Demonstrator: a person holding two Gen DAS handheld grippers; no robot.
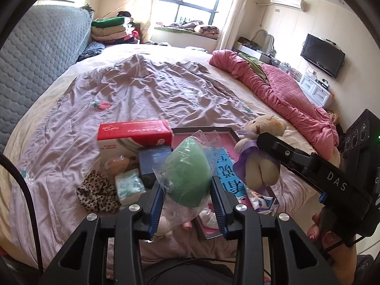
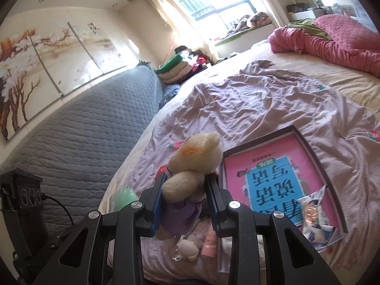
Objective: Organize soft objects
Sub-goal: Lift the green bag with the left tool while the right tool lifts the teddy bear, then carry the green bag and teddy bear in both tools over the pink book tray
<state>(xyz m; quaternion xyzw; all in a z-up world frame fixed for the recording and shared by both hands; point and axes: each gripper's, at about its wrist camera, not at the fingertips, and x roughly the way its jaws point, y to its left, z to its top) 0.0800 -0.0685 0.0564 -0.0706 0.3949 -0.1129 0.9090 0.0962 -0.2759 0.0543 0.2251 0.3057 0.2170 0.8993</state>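
My left gripper [image 1: 187, 191] is shut on a green sponge in a clear plastic bag [image 1: 190, 178], held above the bed. My right gripper [image 2: 185, 190] is shut on a cream teddy bear with a purple ribbon [image 2: 190, 171], held up over the bed; the bear also shows at the right of the left wrist view [image 1: 258, 152], with the right gripper [image 1: 261, 140] on it. Below lies an open box tray with a pink and blue book [image 2: 273, 178], also in the left wrist view [image 1: 228, 166]. A small snack packet [image 2: 313, 213] lies in the tray.
On the lilac sheet [image 1: 154, 90] lie a red and white tissue box [image 1: 133, 137], a blue box [image 1: 152, 163], a wipes pack [image 1: 128, 185], a leopard-print cloth [image 1: 97, 194]. A pink quilt [image 1: 285, 95] lies at the right. A grey padded headboard [image 2: 83, 130] stands left.
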